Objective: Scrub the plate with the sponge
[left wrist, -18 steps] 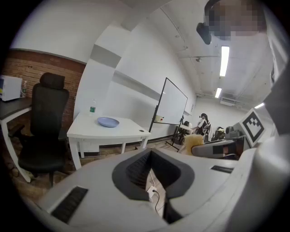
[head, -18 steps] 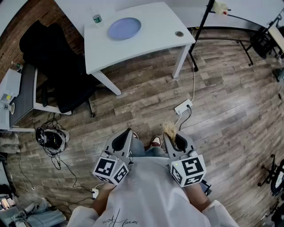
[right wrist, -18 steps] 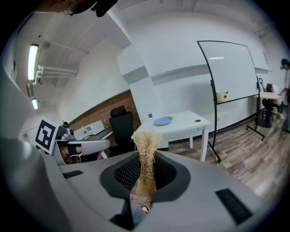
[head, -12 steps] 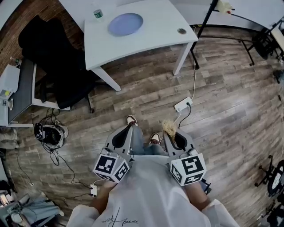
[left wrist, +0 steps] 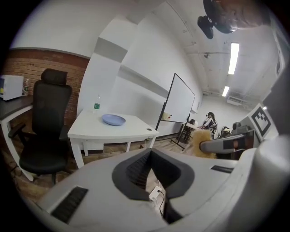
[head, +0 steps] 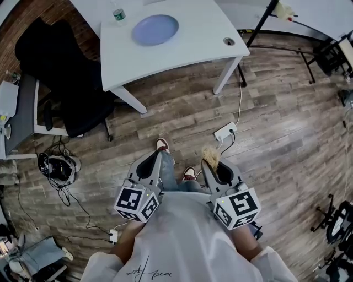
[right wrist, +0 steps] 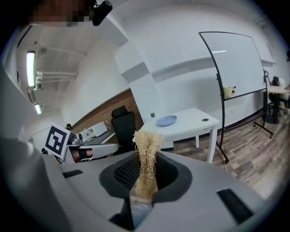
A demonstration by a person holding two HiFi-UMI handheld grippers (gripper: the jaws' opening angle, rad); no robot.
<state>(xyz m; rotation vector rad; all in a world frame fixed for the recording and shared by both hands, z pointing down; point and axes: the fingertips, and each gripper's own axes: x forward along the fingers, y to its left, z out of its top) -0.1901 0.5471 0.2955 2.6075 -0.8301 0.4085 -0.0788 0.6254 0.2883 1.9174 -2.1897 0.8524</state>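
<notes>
Stepped nearer to the white table (head: 182,52) since the earlier frames. Put one shoe (head: 162,145) forward toward it; left the other shoe (head: 189,173) further back from it. Carried both grippers along side by side, with no visible change in either grip.

Logged the plate (head: 155,29) lying flat on the table top, toward the table's far side, with nothing touching it. Noted a small bottle (head: 118,15) upright near it, at the table's far corner.

Found the left gripper (left wrist: 151,153) clenched, pads meeting at the tips and nothing between them. Placed it over the floor well short of the table, aimed toward the table and slightly down.

Found the right gripper (right wrist: 146,158) clamped on the sponge (right wrist: 147,145), a straw-coloured fibrous tuft standing out past the jaw tips toward the table. Placed it likewise over the floor well short of the table, so sponge and plate well apart.

Noted a black office chair (head: 60,71) close beside the table's end nearest the brick wall. Noted a white power strip (head: 226,131) on the wood floor between the table's near leg and the grippers. Noted a whiteboard (right wrist: 235,63) on a stand past the table's opposite end, and a round cable hole (head: 229,41) in the table top at the corner toward that stand.
</notes>
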